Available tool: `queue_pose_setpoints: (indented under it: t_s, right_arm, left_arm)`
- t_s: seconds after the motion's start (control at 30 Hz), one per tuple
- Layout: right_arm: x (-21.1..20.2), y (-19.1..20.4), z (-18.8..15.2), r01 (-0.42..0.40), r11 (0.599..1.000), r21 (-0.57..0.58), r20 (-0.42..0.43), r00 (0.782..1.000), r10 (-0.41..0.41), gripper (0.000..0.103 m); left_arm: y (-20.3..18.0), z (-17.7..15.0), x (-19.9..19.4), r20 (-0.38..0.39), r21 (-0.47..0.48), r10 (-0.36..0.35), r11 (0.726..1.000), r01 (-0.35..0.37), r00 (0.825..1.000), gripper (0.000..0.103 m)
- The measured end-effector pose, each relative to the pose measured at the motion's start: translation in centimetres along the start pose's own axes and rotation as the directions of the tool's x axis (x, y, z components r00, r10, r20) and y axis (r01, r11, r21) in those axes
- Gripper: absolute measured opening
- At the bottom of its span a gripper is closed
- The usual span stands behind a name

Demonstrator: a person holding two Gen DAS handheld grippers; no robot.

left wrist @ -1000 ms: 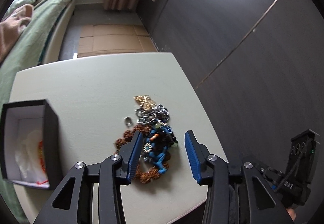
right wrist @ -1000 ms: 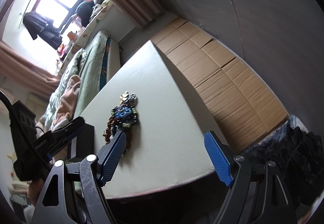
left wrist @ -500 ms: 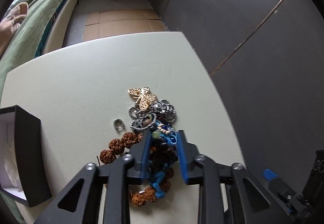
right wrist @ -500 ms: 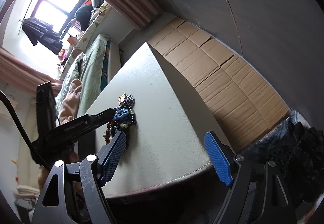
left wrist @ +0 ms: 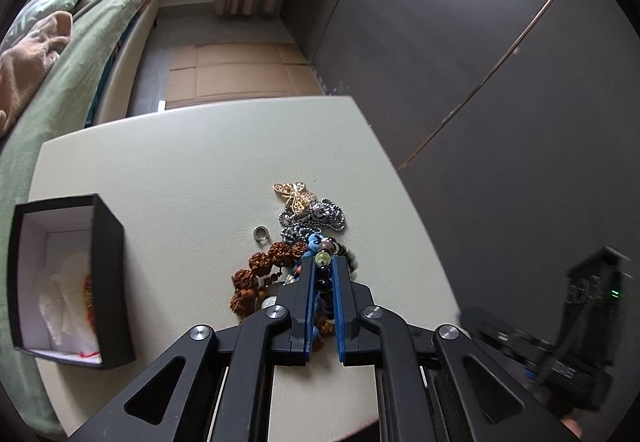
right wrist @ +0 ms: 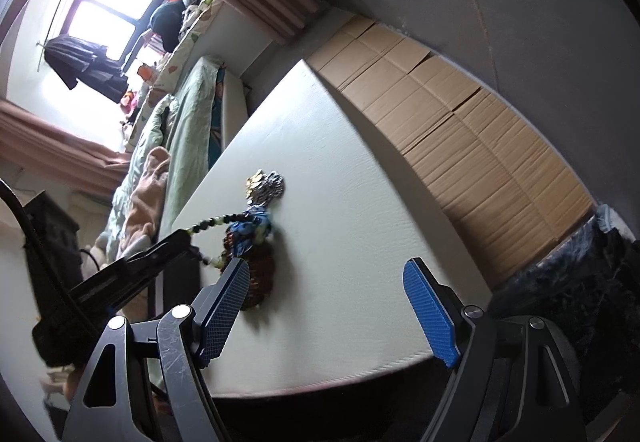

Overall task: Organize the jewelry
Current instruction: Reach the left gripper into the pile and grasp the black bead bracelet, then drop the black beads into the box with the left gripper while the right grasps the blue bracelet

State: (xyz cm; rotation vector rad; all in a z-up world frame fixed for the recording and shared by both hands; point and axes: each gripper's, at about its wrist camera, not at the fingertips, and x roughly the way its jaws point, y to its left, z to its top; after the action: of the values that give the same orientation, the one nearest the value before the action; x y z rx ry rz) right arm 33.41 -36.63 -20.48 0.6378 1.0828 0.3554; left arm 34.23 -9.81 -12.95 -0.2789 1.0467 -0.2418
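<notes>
The pale table [left wrist: 180, 170] carries a black open box [left wrist: 108, 274] at left. The right gripper [right wrist: 326, 306] hangs released. The left gripper [left wrist: 323, 274] is clenched on a beaded bracelet [right wrist: 212, 222], lifted above the jewelry pile [left wrist: 292, 242].

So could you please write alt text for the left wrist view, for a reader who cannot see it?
The left gripper is shut on a bead bracelet in a tangled jewelry pile on a pale table. An open black box sits to the left, and a small silver ring lies beside the pile.
</notes>
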Motion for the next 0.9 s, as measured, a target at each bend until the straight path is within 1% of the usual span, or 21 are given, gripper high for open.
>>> queue_pose_setpoints:
  t_s: [0.1, 0.3, 0.5, 0.63, 0.73, 0.83, 0.9]
  right_arm:
    - [0.8, 1.0, 0.2, -0.014, 1.000, -0.014, -0.017, 1.000, 0.014, 0.079]
    - [2.3, 3.3, 0.7, -0.026, 0.998, -0.059, -0.044, 0.999, 0.024, 0.079]
    - [4.8, 6.1, 1.8, -0.006, 0.991, -0.131, -0.080, 0.997, -0.005, 0.079]
    - [6.9, 7.6, 2.4, 0.027, 0.984, -0.174, -0.100, 0.994, -0.045, 0.079]
    - [8.2, 8.2, 3.1, 0.047, 0.982, -0.184, -0.112, 0.991, -0.068, 0.079]
    - [9.5, 8.7, 3.7, 0.074, 0.979, -0.188, -0.125, 0.987, -0.099, 0.079]
    - [10.2, 8.8, 3.8, 0.077, 0.981, -0.179, -0.139, 0.985, -0.102, 0.079]
  left_arm:
    - [0.5, 0.0, -1.7, 0.027, -0.009, -0.024, 1.000, 0.024, 0.999, 0.008]
    - [2.1, -0.2, -4.6, 0.091, -0.040, -0.010, 0.999, 0.014, 0.996, 0.008]
    - [4.7, -0.8, -7.0, 0.135, -0.091, 0.013, 0.996, -0.001, 0.991, 0.008]
    - [6.6, -1.4, -8.2, 0.156, -0.135, 0.035, 0.991, -0.014, 0.987, 0.008]
    - [8.0, -1.9, -9.0, 0.165, -0.167, 0.043, 0.986, -0.015, 0.985, 0.008]
    - [9.6, -2.6, -10.1, 0.182, -0.216, 0.034, 0.976, 0.006, 0.983, 0.008]
    - [10.2, -2.7, -10.9, 0.194, -0.230, 0.038, 0.973, 0.008, 0.980, 0.008]
